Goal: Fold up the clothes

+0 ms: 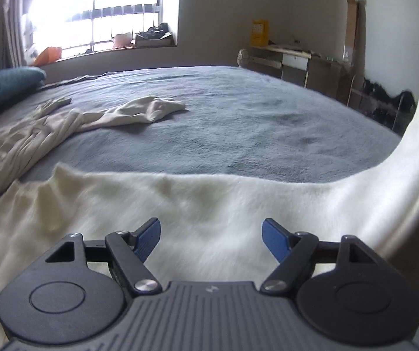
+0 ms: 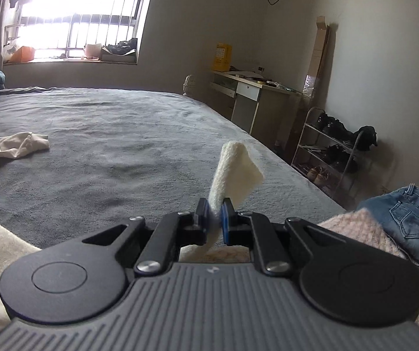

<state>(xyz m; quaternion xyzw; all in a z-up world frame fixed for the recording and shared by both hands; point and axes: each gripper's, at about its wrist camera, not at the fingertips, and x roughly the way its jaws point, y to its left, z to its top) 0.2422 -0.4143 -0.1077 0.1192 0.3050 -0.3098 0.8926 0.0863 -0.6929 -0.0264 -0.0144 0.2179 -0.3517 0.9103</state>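
Here the right gripper is pinching 1 corner of the white fleece garment, which is stretching leftward under the left gripper, jaws apart and empty.

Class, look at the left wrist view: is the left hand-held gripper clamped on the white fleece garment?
No: the left hand-held gripper stands wide open above the white fleece garment, its blue pads apart with nothing between them.

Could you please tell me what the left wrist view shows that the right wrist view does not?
Only the left wrist view shows the open left gripper over the white fleece spread on the bed. Only the right wrist view shows the right gripper shut on a fleece corner, plus jeans and a pink knit. Both show the grey bed, beige garment, window and desk.
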